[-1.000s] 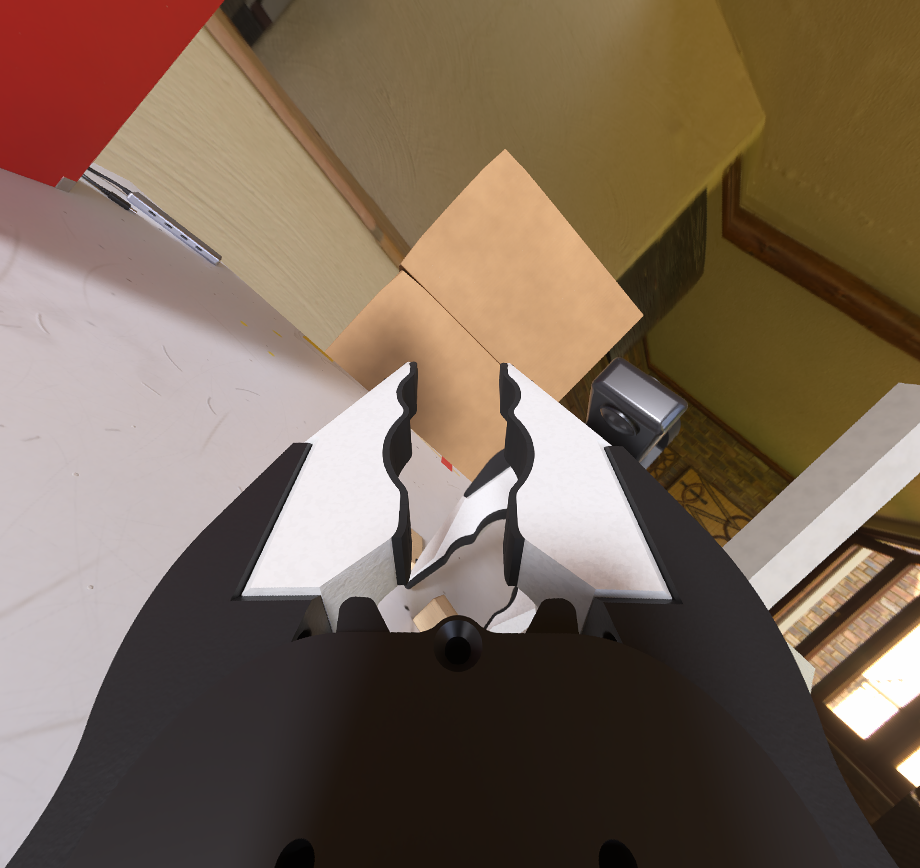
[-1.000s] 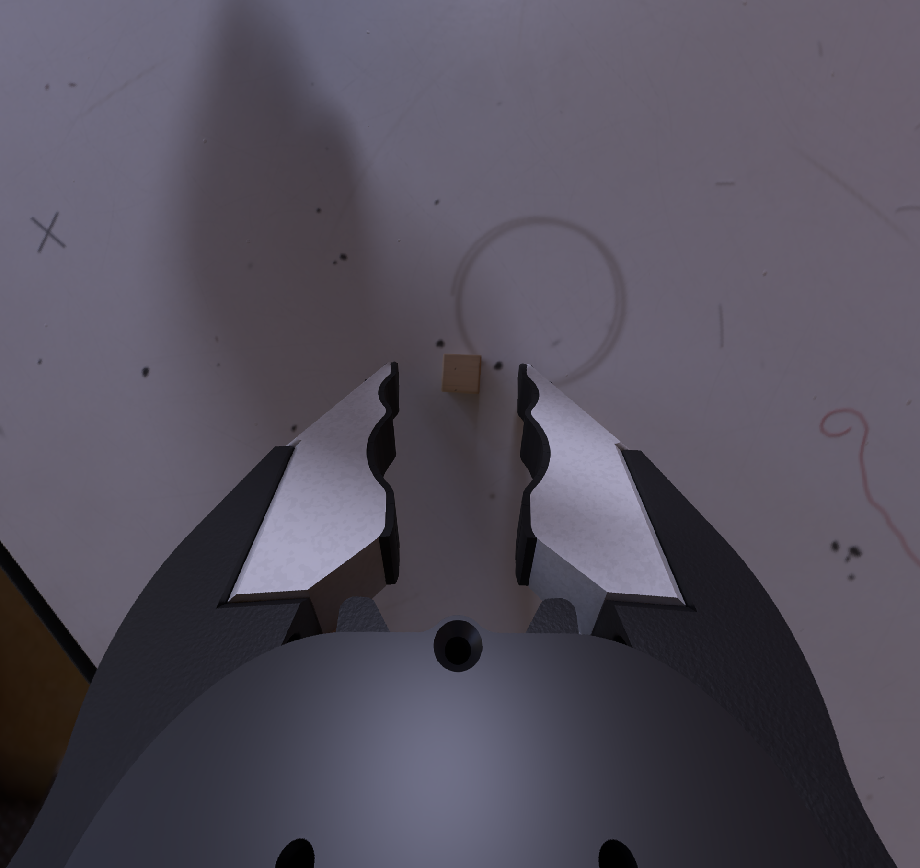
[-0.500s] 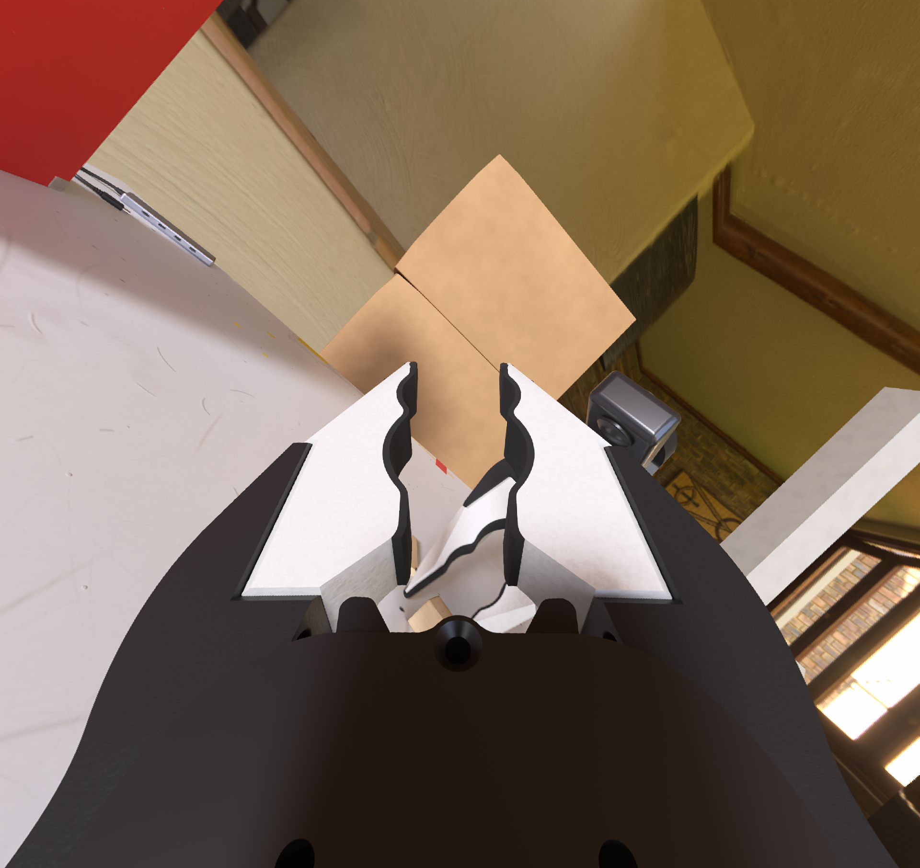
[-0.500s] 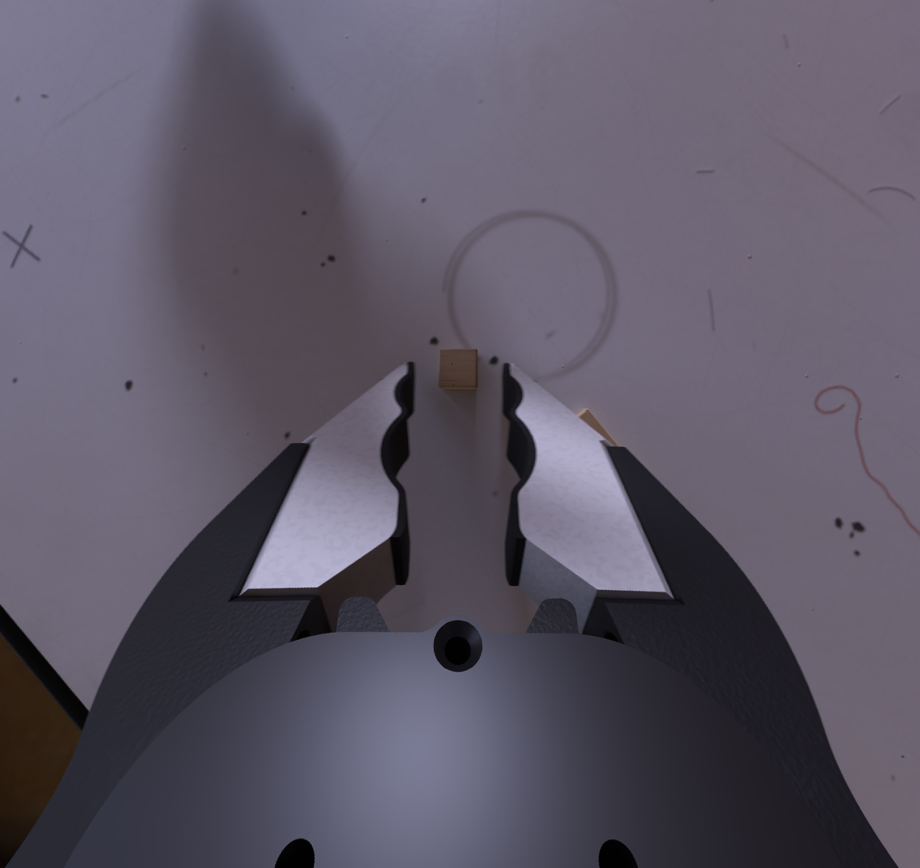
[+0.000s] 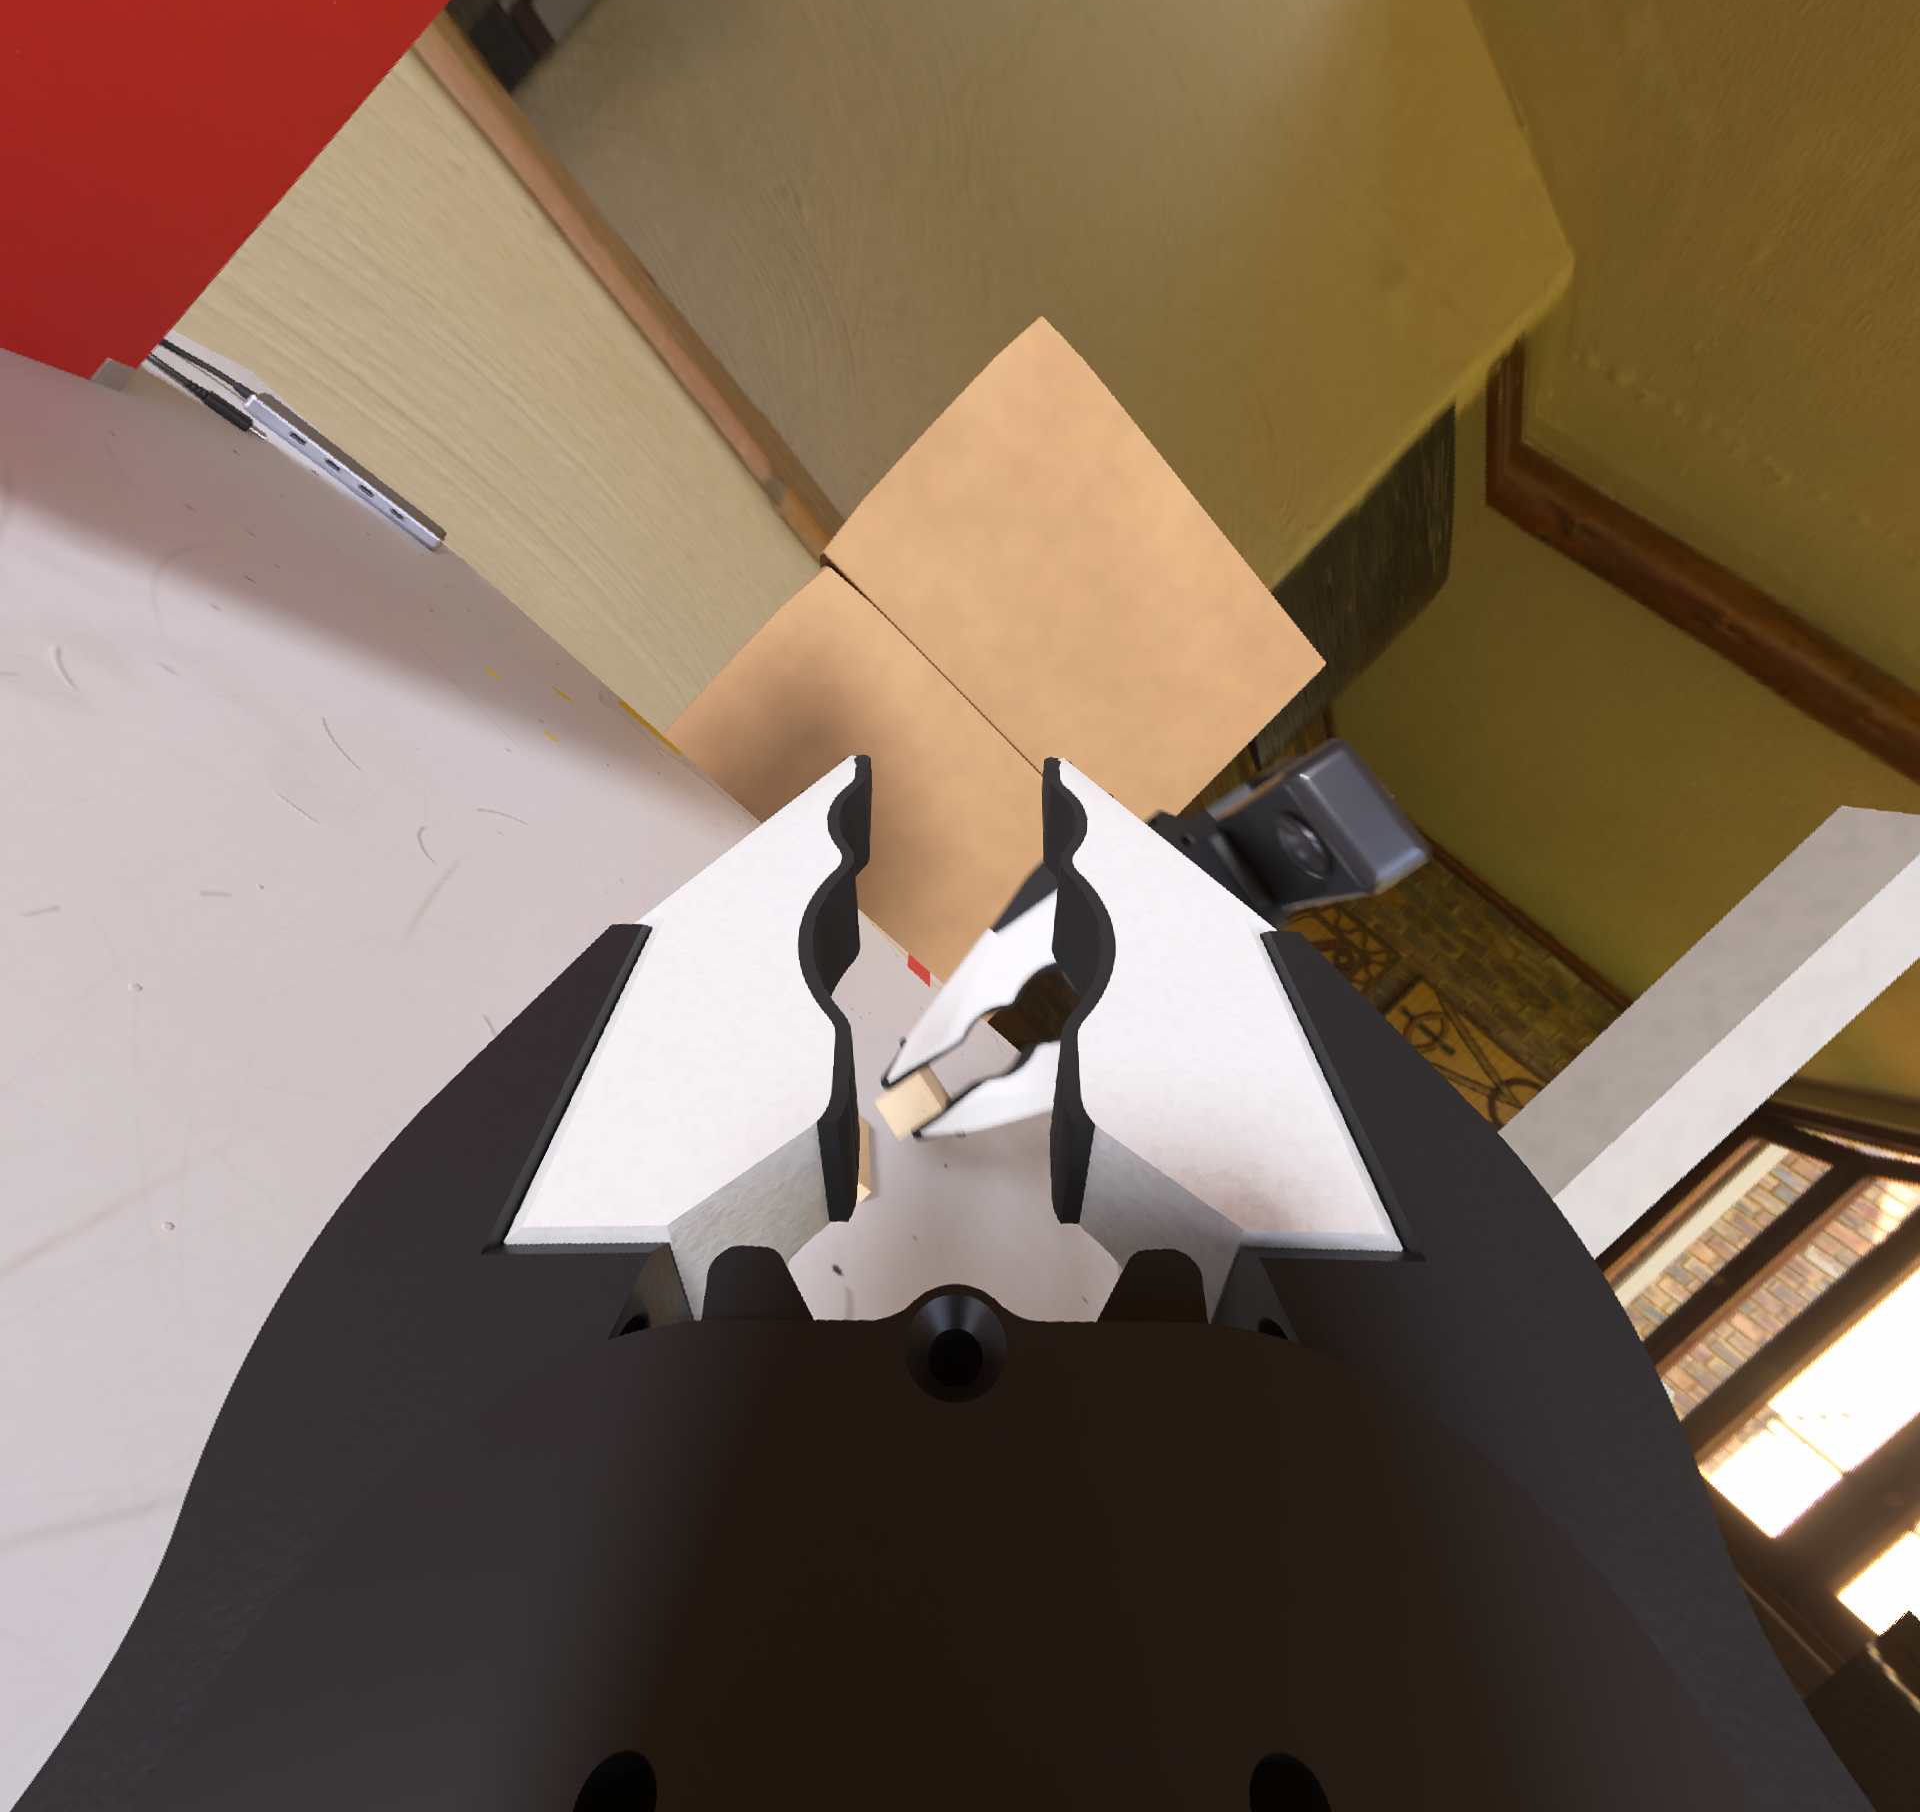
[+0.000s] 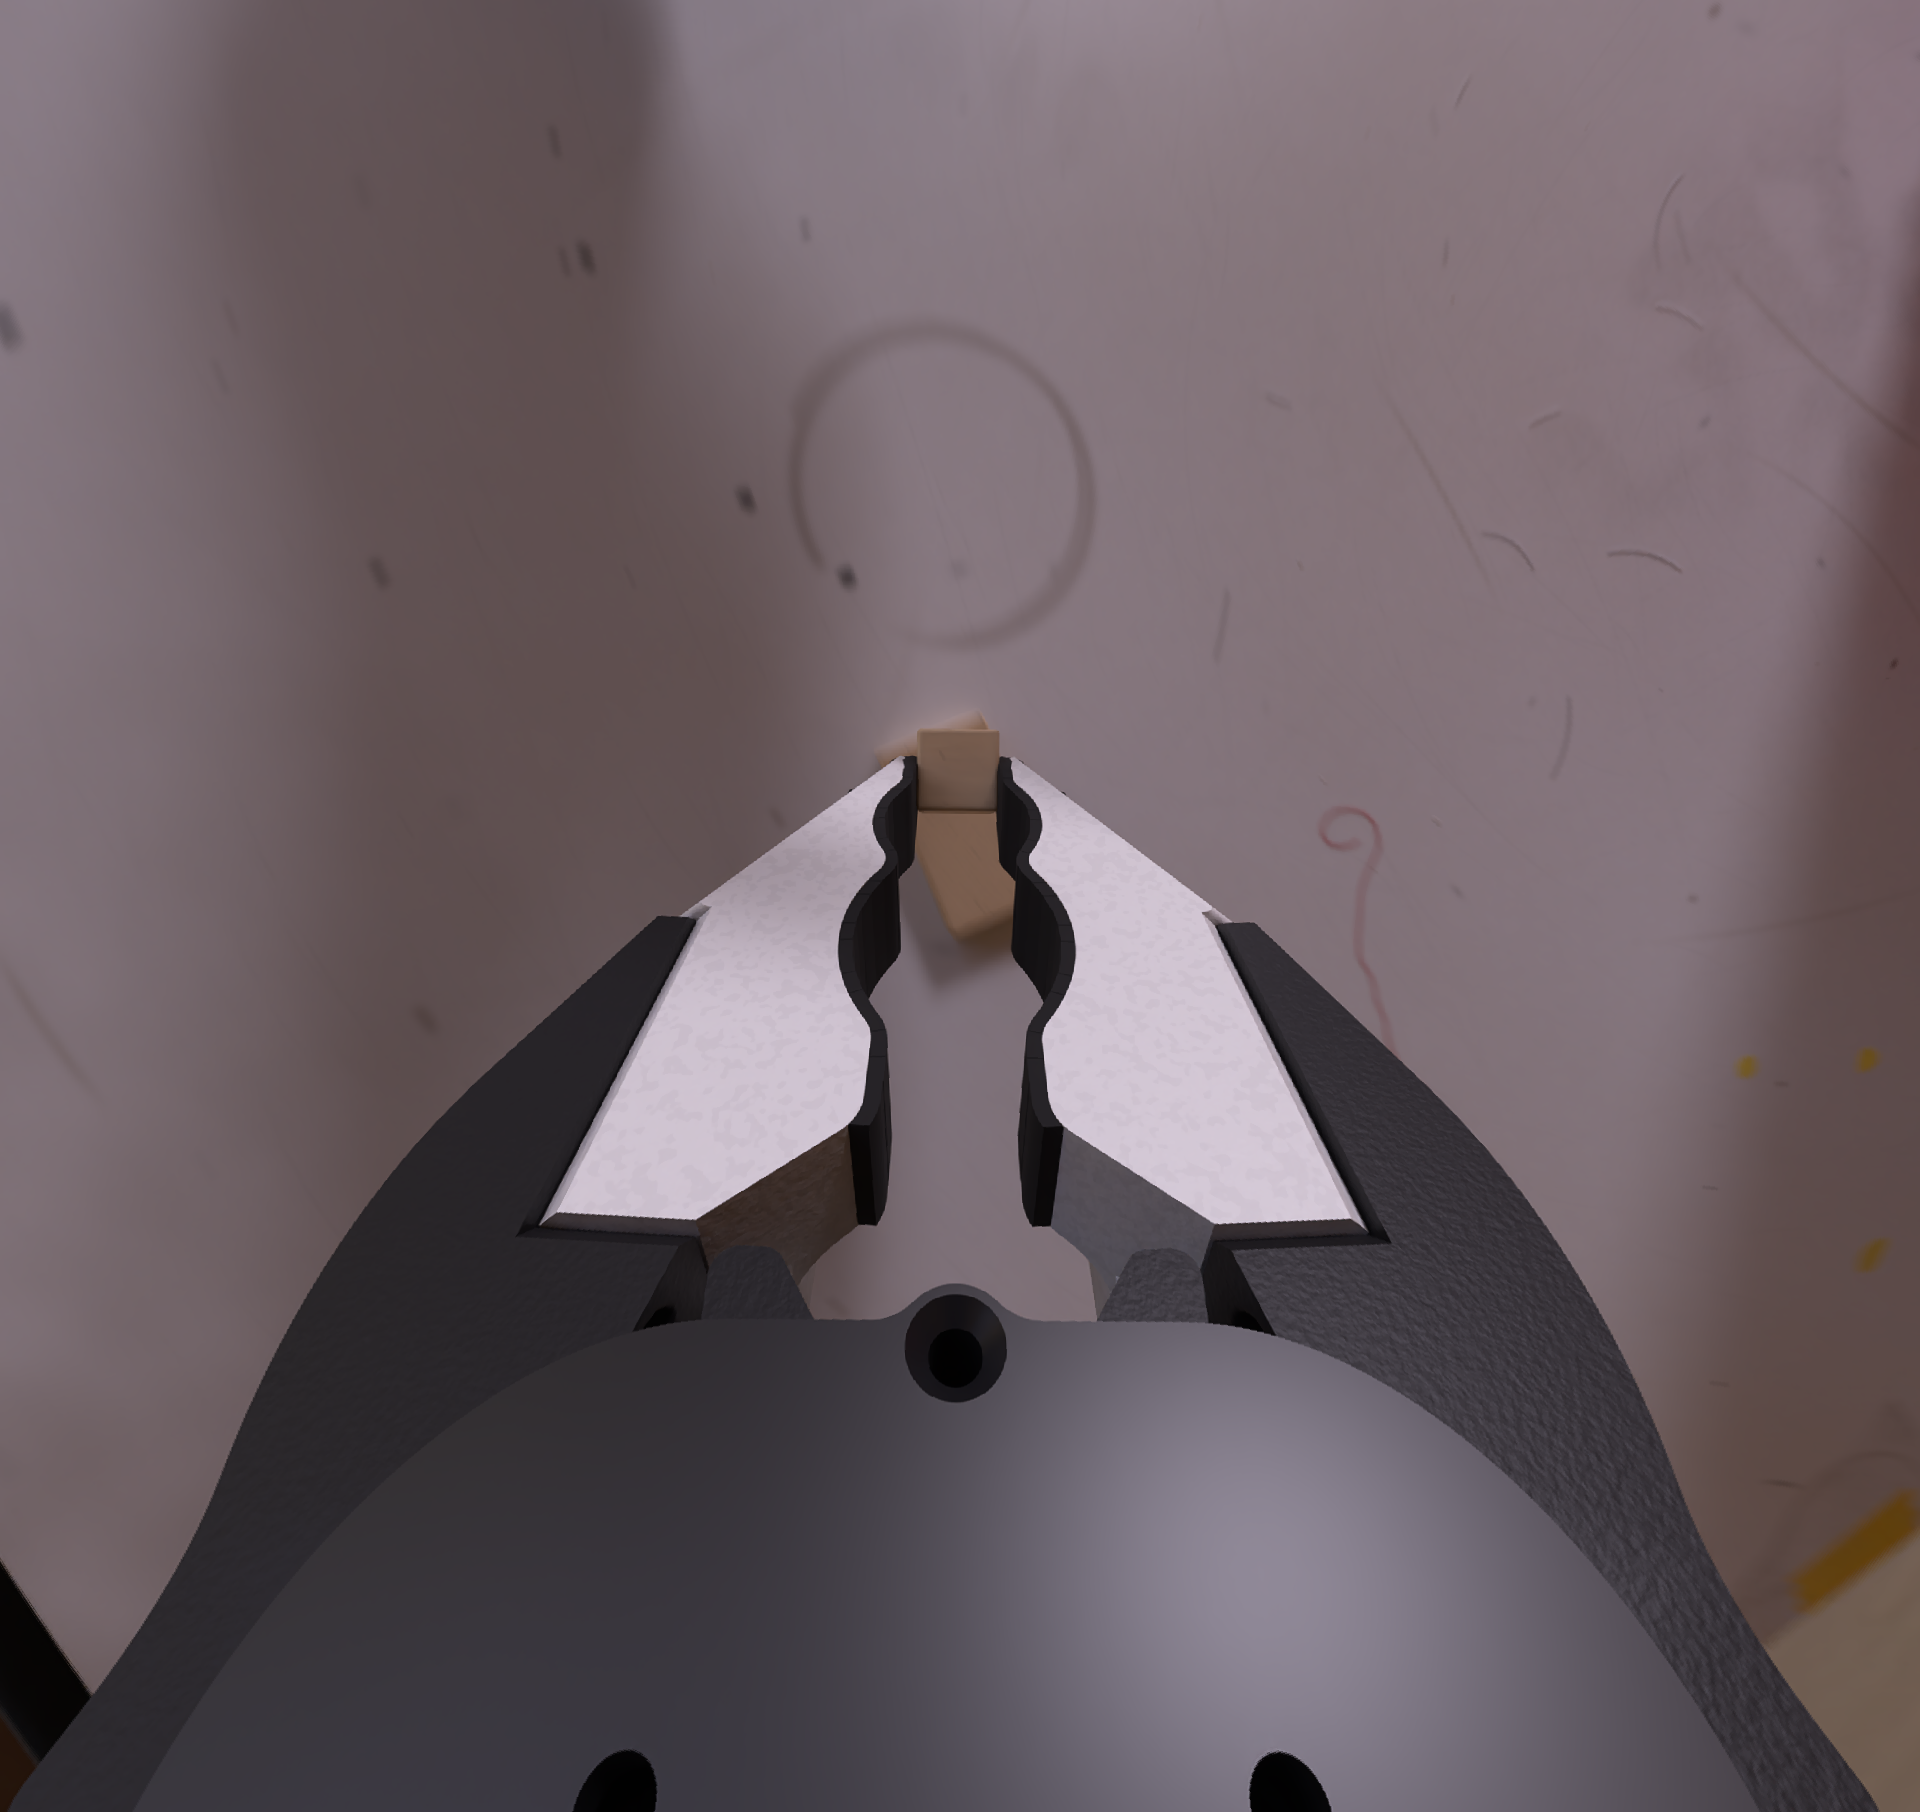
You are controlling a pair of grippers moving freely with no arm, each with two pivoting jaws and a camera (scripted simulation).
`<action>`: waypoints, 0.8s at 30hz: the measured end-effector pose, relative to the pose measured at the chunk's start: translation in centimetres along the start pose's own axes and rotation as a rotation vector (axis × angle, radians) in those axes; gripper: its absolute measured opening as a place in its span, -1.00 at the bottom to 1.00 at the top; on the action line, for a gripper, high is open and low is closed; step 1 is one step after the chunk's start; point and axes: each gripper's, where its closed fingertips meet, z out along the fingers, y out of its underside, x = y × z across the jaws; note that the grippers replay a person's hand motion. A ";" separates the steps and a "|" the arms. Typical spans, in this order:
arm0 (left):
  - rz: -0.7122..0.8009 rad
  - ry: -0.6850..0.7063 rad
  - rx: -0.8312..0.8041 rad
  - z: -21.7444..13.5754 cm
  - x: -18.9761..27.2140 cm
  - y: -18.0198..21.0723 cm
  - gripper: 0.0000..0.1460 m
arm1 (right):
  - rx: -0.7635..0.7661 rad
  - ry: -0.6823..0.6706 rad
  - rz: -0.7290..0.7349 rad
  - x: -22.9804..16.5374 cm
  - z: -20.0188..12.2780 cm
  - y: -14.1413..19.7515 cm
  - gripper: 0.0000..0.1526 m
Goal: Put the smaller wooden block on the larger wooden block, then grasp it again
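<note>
Here, in the right wrist view, the right gripper (image 6: 958,775) has its white, black-lined fingers drawn in close on a small pale wooden block (image 6: 958,771), which sits pinched between the very tips at the centre of the frame; a second pale wooden piece (image 6: 968,874) shows just below it between the fingers, and I cannot tell whether the two touch or which stands higher. Judging by that narrow tip grip, the small block is held so it can be lifted clear and set down squarely without the fingers fouling what lies beneath. The left wrist view shows the same hold from the side: right of centre, the right gripper's fingertips close on the small block, just above the table. The left gripper (image 5: 951,775) stands part open and empty, its jaws apart with nothing between them, apparently kept back to leave room. A sliver of tan wood (image 5: 862,1154) peeks past its left finger, too little to identify. The surface is a white scuffed tabletop (image 6: 1455,412) with a drawn circle (image 6: 940,484) above centre and a red squiggle (image 6: 1361,889) at right. Beyond it stand a tan cardboard box (image 5: 1039,619), a red panel (image 5: 156,48) at upper left, yellow walls (image 5: 1039,152) and a grey camera (image 5: 1314,827).
</note>
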 end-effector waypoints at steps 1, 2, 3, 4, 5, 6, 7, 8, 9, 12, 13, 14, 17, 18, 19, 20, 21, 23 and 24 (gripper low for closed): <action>-0.001 0.002 -0.001 0.0 0.0 0.0 -0.55 | -0.024 -0.024 -0.045 0.7 -0.3 1.1 -0.81; -0.001 0.002 -0.002 0.1 0.0 0.1 -0.55 | -0.052 -0.054 -0.068 1.2 -0.5 2.1 -0.81; 0.001 0.000 -0.005 0.1 0.0 0.1 -0.55 | -0.068 -0.102 -0.079 1.4 -0.5 2.7 -0.81; 0.005 -0.003 -0.007 0.1 0.0 0.1 -0.55 | -0.069 -0.154 -0.088 1.4 -0.5 3.1 -0.81; 0.010 -0.006 -0.009 0.1 0.0 0.1 -0.55 | -0.062 -0.194 -0.101 1.3 -0.4 3.2 -0.81; 0.015 -0.010 -0.013 0.1 0.0 0.2 -0.55 | -0.057 -0.224 -0.123 1.2 -0.2 3.2 -0.81; 0.020 -0.014 -0.017 0.2 -0.1 0.2 -0.56 | -0.056 -0.243 -0.153 1.1 -0.1 3.1 -0.81; 0.023 -0.016 -0.021 0.2 -0.1 0.3 -0.56 | -0.057 -0.253 -0.183 1.1 0.1 3.0 -0.81; 0.024 -0.017 -0.024 0.2 -0.1 0.3 -0.56 | -0.059 -0.264 -0.210 1.0 0.3 2.8 -0.81; 0.021 -0.016 -0.028 0.3 -0.2 0.4 -0.56 | -0.046 -0.311 -0.247 0.6 0.7 2.2 -0.81; 0.020 -0.015 -0.029 0.3 -0.2 0.5 -0.56 | -0.044 -0.325 -0.251 0.5 0.9 2.1 -0.81; 0.019 -0.014 -0.029 0.3 -0.2 0.4 -0.56 | -0.048 -0.333 -0.257 0.4 1.0 2.1 -0.81; 0.015 -0.011 -0.024 0.3 -0.2 0.4 -0.56 | -0.054 -0.346 -0.268 0.3 1.2 2.1 -0.81; 0.013 -0.010 -0.022 0.2 -0.2 0.4 -0.56 | -0.056 -0.348 -0.266 0.3 1.2 2.1 -0.81; 0.011 -0.009 -0.021 0.2 -0.2 0.3 -0.56 | -0.056 -0.350 -0.266 0.3 1.3 2.1 -0.81; 0.010 -0.008 -0.020 0.2 -0.2 0.3 -0.56 | -0.055 -0.351 -0.266 0.3 1.3 2.1 -0.81; 0.008 -0.007 -0.019 0.2 -0.2 0.3 -0.56 | -0.055 -0.352 -0.265 0.3 1.3 2.1 -0.81; 0.007 -0.006 -0.019 0.2 -0.2 0.3 -0.56 | -0.057 -0.354 -0.261 0.3 1.3 2.1 -0.81; 0.007 -0.006 -0.020 0.2 -0.2 0.3 -0.56 | -0.058 -0.354 -0.262 0.3 1.3 2.1 -0.81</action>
